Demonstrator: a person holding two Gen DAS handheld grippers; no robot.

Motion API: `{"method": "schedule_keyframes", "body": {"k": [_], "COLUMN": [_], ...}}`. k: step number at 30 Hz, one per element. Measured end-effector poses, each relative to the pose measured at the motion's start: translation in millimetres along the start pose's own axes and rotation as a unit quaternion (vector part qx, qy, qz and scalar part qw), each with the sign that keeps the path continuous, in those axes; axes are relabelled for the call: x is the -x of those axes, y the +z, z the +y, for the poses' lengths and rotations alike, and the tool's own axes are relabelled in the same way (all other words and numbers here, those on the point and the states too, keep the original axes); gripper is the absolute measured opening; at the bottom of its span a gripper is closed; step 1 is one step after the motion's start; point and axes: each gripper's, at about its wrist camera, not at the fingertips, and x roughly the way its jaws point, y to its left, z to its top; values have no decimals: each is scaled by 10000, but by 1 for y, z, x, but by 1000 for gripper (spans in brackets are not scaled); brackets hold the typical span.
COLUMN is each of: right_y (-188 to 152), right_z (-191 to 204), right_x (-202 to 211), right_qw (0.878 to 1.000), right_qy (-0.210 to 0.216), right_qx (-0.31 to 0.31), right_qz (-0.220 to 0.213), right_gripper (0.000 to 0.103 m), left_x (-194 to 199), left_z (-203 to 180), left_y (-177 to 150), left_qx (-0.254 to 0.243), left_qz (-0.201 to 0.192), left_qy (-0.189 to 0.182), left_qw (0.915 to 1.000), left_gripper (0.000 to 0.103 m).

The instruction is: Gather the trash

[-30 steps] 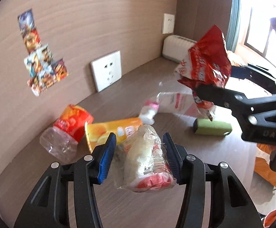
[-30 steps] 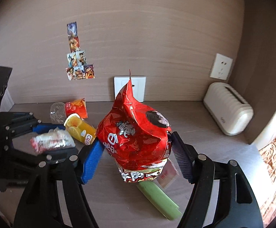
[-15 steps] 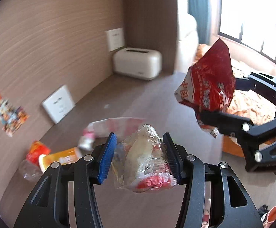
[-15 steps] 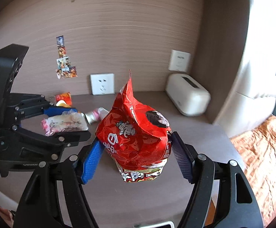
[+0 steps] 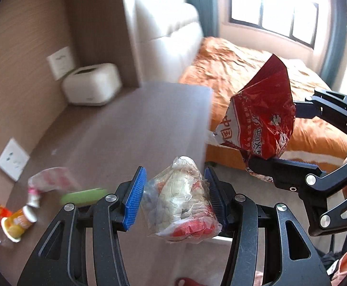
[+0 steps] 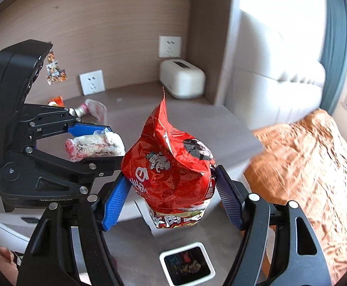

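Left tool [image 5: 176, 197]: clamped on clear plastic wrapper bundle [image 5: 180, 202], between pads.
Right tool [image 6: 171, 190]: clamped on red snack bag [image 6: 168, 166]; waste bin [image 6: 186, 263] below.
Risk: slick, crumpled film may slip and fall beside the bin.

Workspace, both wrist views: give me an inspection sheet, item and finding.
Surface: brown desk, trash lying at its wall side.
Job's things: red snack bag and clear plastic bag held; white bin on the floor below.
Clutter: green pack, yellow cup, small bottle.
Grippers: left gripper and right gripper, jaws each closed on a bag.
Cables: nothing seen.
Surroundings: white box, wall sockets, orange bed, window.
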Motion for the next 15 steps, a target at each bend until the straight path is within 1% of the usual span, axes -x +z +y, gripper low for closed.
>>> {"method": "schedule_keyframes", "body": {"k": [8, 11, 15], "right_y": [-50, -70, -103], "right_z": [-44, -57, -70], "right_x": [7, 8, -1], "right_qw": [9985, 9975, 9953], "right_qy": [-293, -344, -350], "right_qx": [-203, -240, -237], "right_qz": [411, 575, 871], "right_gripper": [71, 71, 71], "left_x": [-37, -52, -81], "left_z": [-62, -82, -104], "left_y": [0, -4, -13], "left_qx": [-574, -832, -1205], "left_qz": [282, 401, 619], "left_qy": [-396, -532, -778], "left_qw": [9972, 9943, 9877], "left_gripper": [50, 50, 50]}}
